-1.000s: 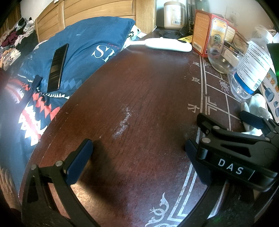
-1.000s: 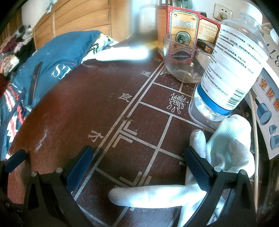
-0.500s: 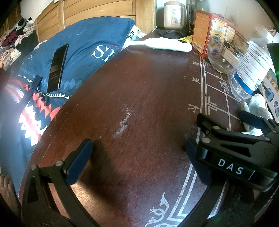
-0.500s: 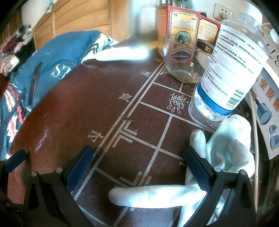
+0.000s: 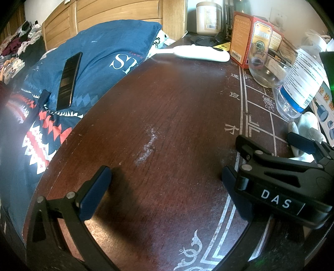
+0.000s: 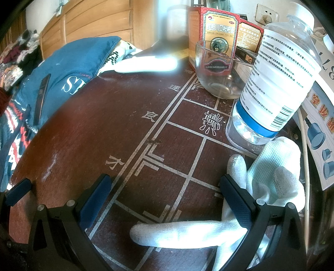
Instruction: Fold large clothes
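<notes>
Both grippers rest low over a round dark-red table (image 5: 167, 108). My left gripper (image 5: 165, 193) is open, with only bare wood between its blue pads. Just to its right lies my right gripper (image 5: 279, 177), a black body marked DAS. In the right wrist view the right gripper (image 6: 165, 200) is also open; a white glove (image 6: 273, 177) lies by its right finger, one glove finger stretching across under the gap. A heap of dark and patterned clothes (image 5: 14, 50) shows far off at the upper left, beyond both grippers.
Left of the table lies a blue pillow (image 5: 108, 48) on patterned bedding, a black phone (image 5: 68, 81) on top. At the back right stand a water bottle (image 6: 277, 83), a glass bowl (image 6: 221, 77), red boxes (image 6: 217, 31), a white device (image 5: 200, 53) and a jar (image 5: 208, 17).
</notes>
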